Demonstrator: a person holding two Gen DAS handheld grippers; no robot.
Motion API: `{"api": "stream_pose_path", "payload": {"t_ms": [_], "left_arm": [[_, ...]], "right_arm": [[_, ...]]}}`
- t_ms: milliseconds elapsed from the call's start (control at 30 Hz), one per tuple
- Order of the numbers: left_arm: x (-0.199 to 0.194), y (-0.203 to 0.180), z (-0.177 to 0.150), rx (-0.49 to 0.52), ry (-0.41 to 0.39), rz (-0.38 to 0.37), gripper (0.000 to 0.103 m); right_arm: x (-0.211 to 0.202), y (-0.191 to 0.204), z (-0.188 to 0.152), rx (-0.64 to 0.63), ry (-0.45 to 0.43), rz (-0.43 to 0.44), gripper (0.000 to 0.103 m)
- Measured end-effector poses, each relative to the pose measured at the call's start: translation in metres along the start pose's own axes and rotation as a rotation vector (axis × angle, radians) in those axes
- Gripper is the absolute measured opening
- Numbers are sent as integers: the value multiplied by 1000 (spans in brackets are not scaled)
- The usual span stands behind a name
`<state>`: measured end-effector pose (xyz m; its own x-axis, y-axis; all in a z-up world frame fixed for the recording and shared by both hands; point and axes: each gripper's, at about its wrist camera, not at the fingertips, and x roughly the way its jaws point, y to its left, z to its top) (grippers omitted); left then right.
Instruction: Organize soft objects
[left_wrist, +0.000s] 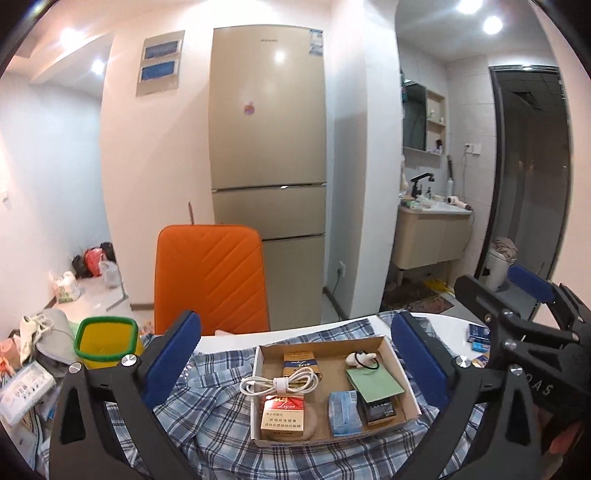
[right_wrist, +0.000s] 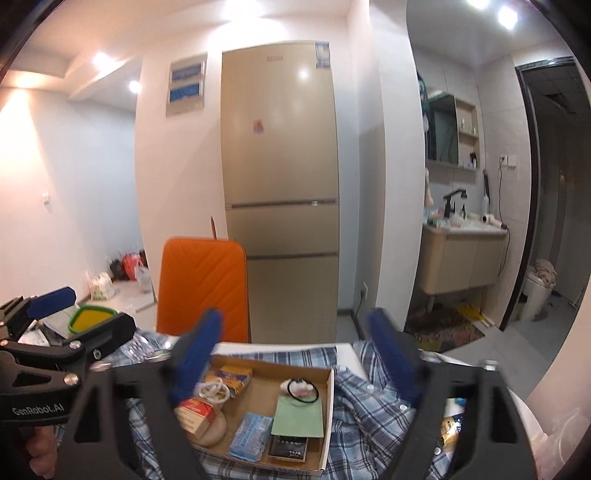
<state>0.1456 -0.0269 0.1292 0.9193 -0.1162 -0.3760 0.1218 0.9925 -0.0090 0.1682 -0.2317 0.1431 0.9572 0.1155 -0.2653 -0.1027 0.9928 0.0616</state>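
A blue plaid shirt (left_wrist: 207, 417) lies crumpled over the table; it also shows in the right wrist view (right_wrist: 362, 410). A shallow cardboard box (left_wrist: 397, 363) sits on it, holding a coiled white cable (left_wrist: 280, 384), cigarette packs, a tissue pack (left_wrist: 343, 413), a green card and a hair tie. The box also shows in the right wrist view (right_wrist: 327, 413). My left gripper (left_wrist: 295, 354) is open and empty, above the box. My right gripper (right_wrist: 295, 354) is open and empty, above the box's far edge. Each gripper shows at the edge of the other's view.
An orange chair back (left_wrist: 210, 280) stands behind the table, with a tall beige fridge (left_wrist: 267, 147) beyond. A yellow bin with a green rim (left_wrist: 105, 343) and clutter sit at the left. Small boxes (left_wrist: 478, 338) lie at the table's right. A bathroom opens at the right.
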Motion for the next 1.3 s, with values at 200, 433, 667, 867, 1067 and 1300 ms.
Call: {"api": "stream_pose_path", "payload": {"t_ms": [200, 433, 667, 867, 1067, 1300], "left_arm": [[-22, 1, -1, 8, -50, 31, 102], [-36, 8, -14, -35, -57, 40, 102], [-45, 10, -50, -48, -41, 28, 102], [-52, 8, -81, -30, -50, 41, 102], [-42, 13, -111, -54, 0, 47, 102], [-30, 15, -146, -48, 43, 63, 102]], "right_arm": [[-31, -10, -1, 13, -51, -7, 103], [-62, -8, -10, -42, -97, -28, 103], [-77, -4, -39, -61, -80, 9, 103], [-84, 0, -78, -80, -39, 6, 103], [-83, -8, -119, -43, 26, 2, 103], [-80, -8, -147, -56, 59, 2, 103]]}}
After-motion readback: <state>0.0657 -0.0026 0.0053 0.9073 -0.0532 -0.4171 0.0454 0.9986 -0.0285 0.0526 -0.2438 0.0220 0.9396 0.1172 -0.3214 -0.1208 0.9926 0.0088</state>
